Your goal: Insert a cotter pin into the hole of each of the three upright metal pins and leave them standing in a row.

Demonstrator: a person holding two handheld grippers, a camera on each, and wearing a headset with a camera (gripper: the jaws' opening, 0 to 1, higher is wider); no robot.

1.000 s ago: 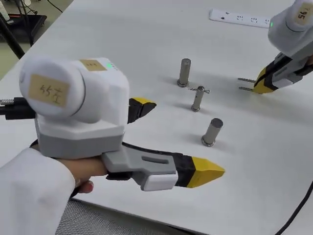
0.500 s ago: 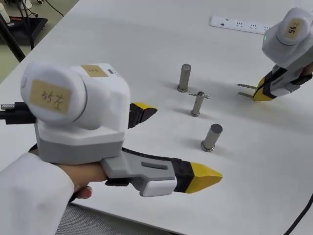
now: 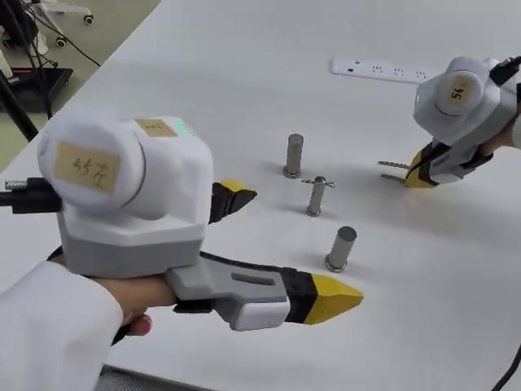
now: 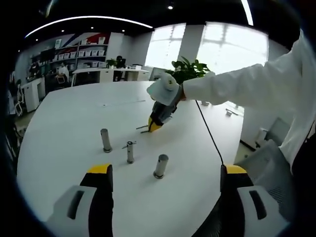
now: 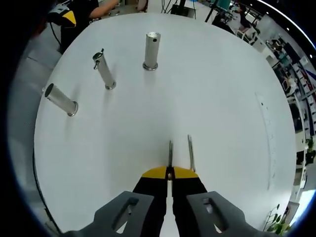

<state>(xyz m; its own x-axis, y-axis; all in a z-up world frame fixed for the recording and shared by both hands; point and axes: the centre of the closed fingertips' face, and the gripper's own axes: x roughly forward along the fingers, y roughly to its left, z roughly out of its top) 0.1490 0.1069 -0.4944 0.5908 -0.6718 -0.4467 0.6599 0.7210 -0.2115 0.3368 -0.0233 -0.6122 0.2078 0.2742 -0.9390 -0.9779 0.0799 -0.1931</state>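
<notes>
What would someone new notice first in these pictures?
Three metal pins stand in a row on the table, the middle one with a fitted cotter pin through its top. The open left gripper looms in the head view's foreground; the right gripper, farther off, is shut on a loose cotter pin.

Head view looks down over the left gripper (image 3: pixel 297 244); both gripper views (facing each other) share the pins (image 4: pixel 130 152).

Bright, even overhead light on white table (image 3: pixel 244 73). Soft, faint shadows beside metal pins (image 3: pixel 293 155) on table. Beyond table, windows (image 4: pixel 222 49) blown out. Gripper views bend at edges.
</notes>
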